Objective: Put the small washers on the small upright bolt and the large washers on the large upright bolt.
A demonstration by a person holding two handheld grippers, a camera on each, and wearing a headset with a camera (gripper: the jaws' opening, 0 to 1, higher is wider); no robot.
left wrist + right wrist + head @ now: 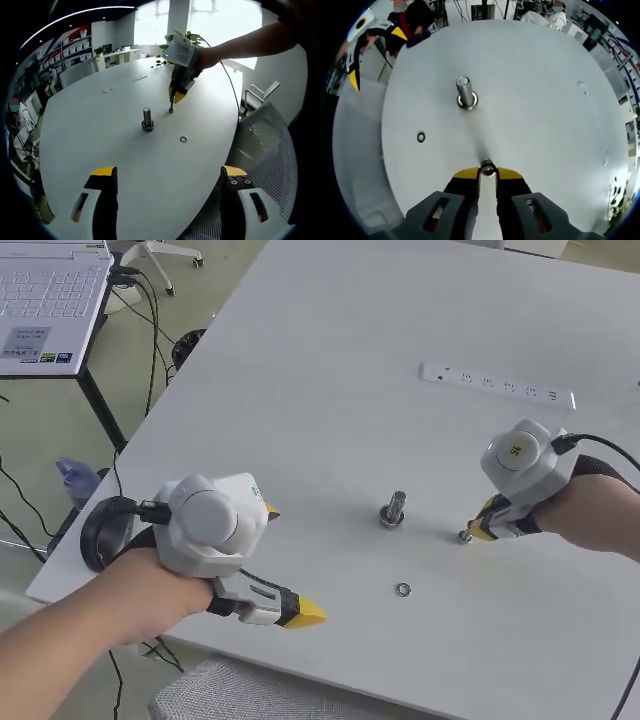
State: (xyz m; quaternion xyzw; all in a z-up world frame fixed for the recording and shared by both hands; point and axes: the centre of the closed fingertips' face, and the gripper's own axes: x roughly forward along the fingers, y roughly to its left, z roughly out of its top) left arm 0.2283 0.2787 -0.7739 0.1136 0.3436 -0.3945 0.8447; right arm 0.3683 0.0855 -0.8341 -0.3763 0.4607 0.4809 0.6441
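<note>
While my right tongs point(488, 172) stand at the small upright steel bolt point(488, 168) on the right of the pale grey desk point(330, 390), their yellow tips are drawn nearly together with the bolt's top between them. I cannot tell whether they pinch a washer there or merely flank the bolt. My right hand point(590, 515) reaches in from the right, with the tongs angled down and to the left.

The large upright steel bolt point(394, 508) stands just left of the small one, with a wider ring round its foot. One loose flat metal washer point(402, 589) lies on the desk nearer to me than both bolts and apart from each. Its hole axis is vertical, like the bolts.

My left tongs point(168, 175) are spread wide and empty at the near left, pointing right. The washer lies ahead of them, slightly right of their centre line. Both tongs seem about equally near it. I judge the empty left tongs better placed, taking the rim from above.
</note>
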